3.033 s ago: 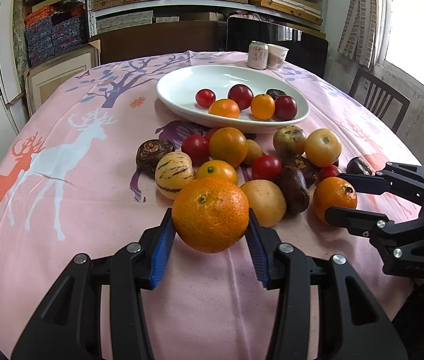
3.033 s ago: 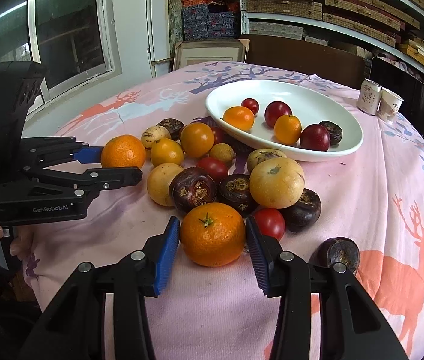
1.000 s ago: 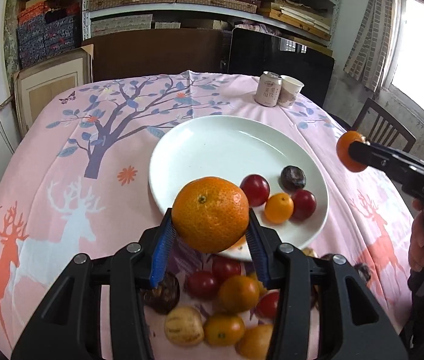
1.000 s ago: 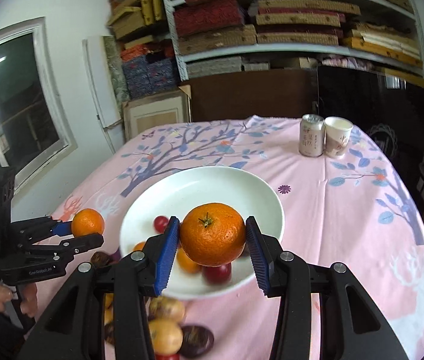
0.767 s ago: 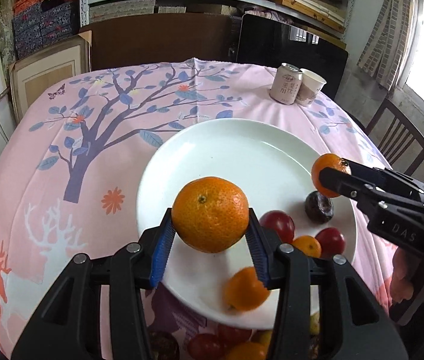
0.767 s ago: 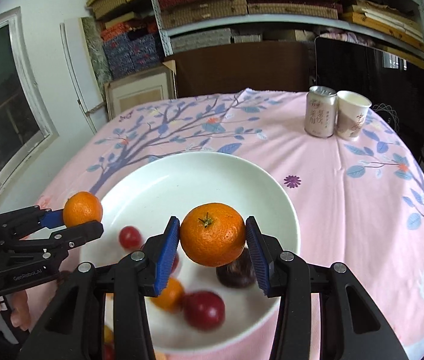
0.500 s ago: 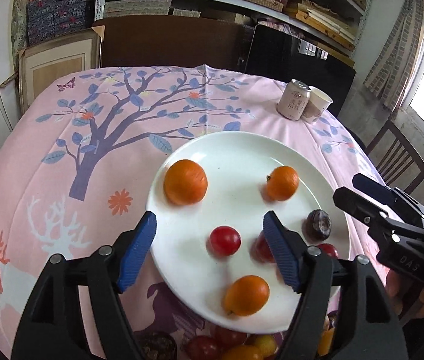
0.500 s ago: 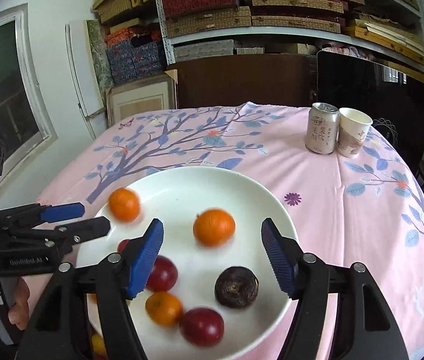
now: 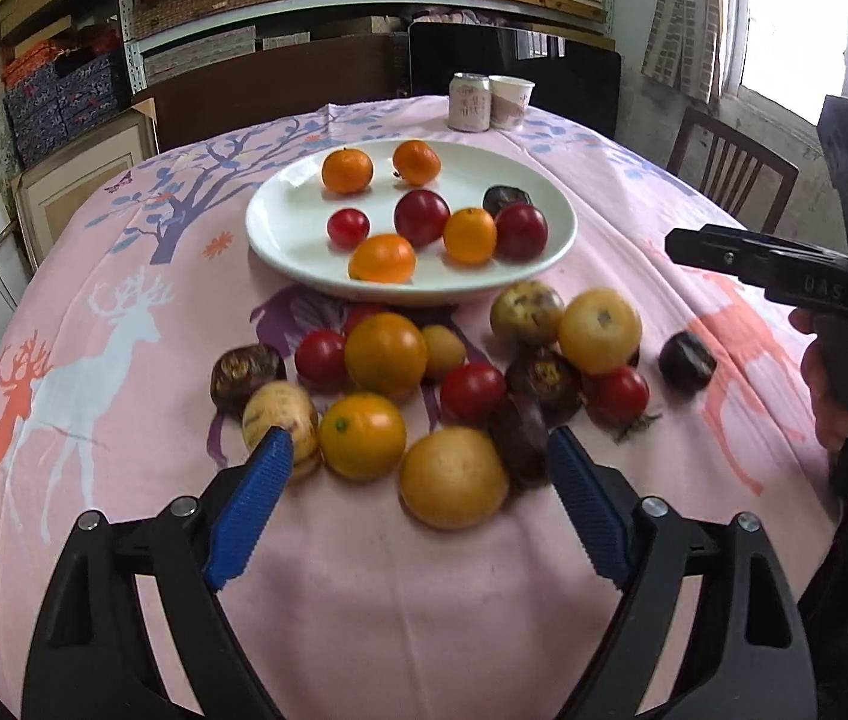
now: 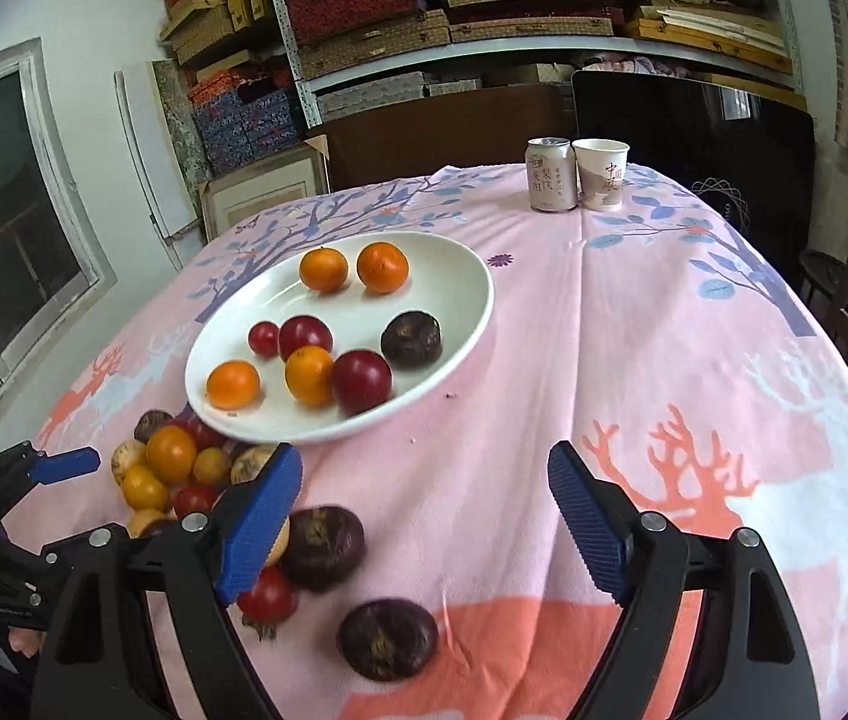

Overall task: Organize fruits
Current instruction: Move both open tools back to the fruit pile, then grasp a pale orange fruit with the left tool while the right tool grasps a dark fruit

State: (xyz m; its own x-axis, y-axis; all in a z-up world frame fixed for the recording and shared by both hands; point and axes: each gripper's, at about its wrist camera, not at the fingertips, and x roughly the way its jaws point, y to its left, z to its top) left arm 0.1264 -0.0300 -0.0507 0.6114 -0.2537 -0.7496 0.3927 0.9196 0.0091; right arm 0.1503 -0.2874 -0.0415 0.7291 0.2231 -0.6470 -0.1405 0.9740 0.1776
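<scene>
Two claws hang empty over the pink-clothed desk (image 9: 124, 312), jaws opening: the left claw (image 9: 418, 468) above the loose fruit pile (image 9: 424, 384), the right claw (image 10: 424, 498) over bare cloth. Eight fruits sit on the white plate (image 10: 460, 324); open cloth stretches right toward the can (image 10: 551, 174) and cup (image 10: 601, 174) at the far edge.

A table (image 9: 124, 480) draped in a pink cloth printed with deer and trees carries everything. A white plate (image 9: 280, 228) sits toward its middle. Just beside the plate's near edge, loose fruit (image 9: 385, 354) lies clustered on the cloth, with one dark fruit (image 9: 686, 360) slightly apart. At the far edge, a can (image 10: 551, 174) and a paper cup (image 10: 601, 174) stand side by side.
</scene>
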